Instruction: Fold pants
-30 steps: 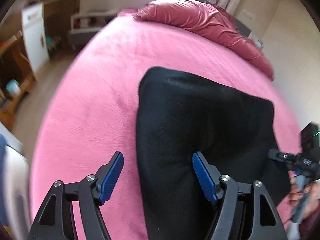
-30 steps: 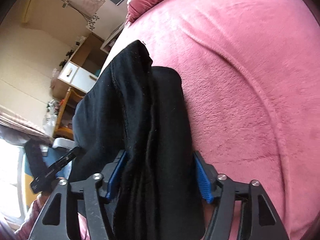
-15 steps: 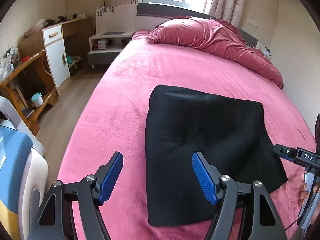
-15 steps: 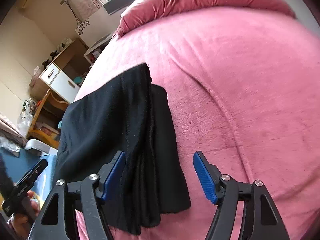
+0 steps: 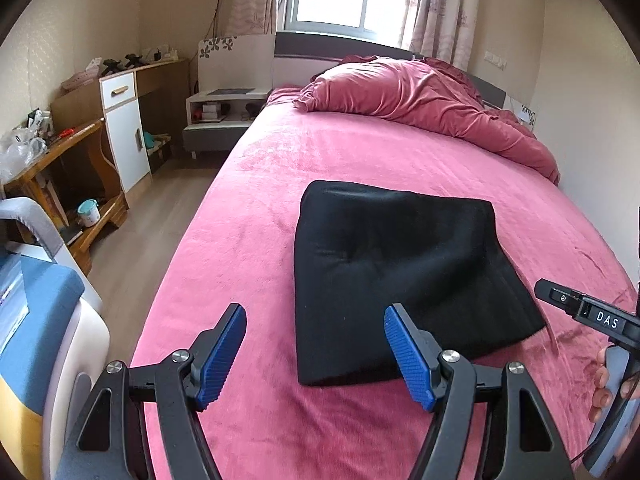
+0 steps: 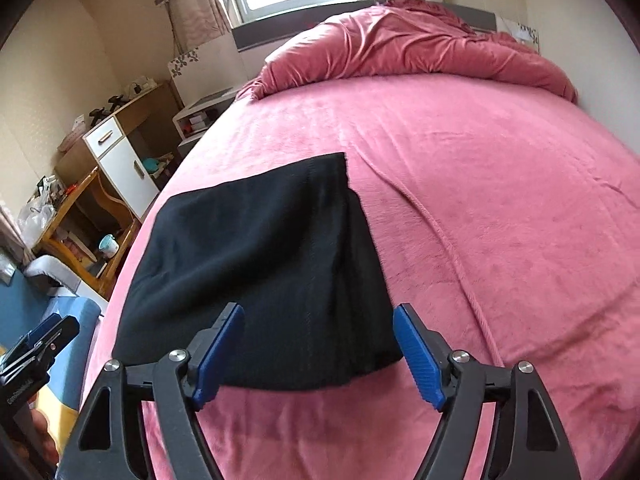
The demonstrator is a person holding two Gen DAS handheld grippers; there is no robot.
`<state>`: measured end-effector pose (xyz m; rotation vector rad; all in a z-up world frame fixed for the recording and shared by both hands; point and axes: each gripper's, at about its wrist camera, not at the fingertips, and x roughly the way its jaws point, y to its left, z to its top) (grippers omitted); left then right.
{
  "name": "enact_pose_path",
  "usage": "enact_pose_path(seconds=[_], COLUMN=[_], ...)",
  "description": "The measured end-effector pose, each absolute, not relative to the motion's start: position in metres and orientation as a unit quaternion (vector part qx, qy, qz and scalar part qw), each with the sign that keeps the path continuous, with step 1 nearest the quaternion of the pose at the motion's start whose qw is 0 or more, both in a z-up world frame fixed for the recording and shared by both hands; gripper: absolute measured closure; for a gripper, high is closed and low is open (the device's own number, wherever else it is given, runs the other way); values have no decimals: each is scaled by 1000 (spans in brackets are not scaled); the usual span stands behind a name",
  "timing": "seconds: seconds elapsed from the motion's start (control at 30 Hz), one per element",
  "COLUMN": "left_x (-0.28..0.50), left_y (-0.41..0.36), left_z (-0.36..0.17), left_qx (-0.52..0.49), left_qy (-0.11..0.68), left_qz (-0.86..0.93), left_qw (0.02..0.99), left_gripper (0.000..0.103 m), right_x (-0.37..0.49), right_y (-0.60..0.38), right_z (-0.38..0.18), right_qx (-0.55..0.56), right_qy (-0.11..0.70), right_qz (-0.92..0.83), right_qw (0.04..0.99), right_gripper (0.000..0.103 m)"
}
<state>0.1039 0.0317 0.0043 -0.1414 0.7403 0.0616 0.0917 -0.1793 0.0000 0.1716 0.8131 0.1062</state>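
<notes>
The black pants (image 5: 400,272) lie folded into a thick rectangle on the pink bed (image 5: 260,208). They also show in the right wrist view (image 6: 260,272), with the layered edge on the right side. My left gripper (image 5: 316,356) is open and empty, held above the bed short of the pants' near left edge. My right gripper (image 6: 320,352) is open and empty, held just short of the pants' near edge. The right gripper's body shows at the right edge of the left wrist view (image 5: 588,316).
A crumpled red duvet (image 5: 420,96) lies at the head of the bed under the window. A wooden desk (image 5: 56,168), a white cabinet (image 5: 124,128) and a low bedside shelf (image 5: 220,116) stand along the left. A blue and white chair (image 5: 36,300) is at the near left.
Both grippers pulled back and up from the pants. The right gripper, which straddled the folded stack, is now clear of it. The pants stay folded on the bed.
</notes>
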Motion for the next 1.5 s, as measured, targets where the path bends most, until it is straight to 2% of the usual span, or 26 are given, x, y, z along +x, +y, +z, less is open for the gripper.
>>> enact_pose_path(seconds=[0.67,1.5], left_x=[21,8], left_y=[20,14], left_z=[-14,-10], left_qx=[-65,-58], left_qy=[366,365], left_qz=[39,45], left_qw=[928,928], left_gripper=[30,30], right_x=[-4,-23], right_y=[-122,-116], right_z=[-11,-18], right_qx=[21,10], right_qy=[374,382], right_qz=[36,27], right_qw=[926,924], right_gripper=[22,22])
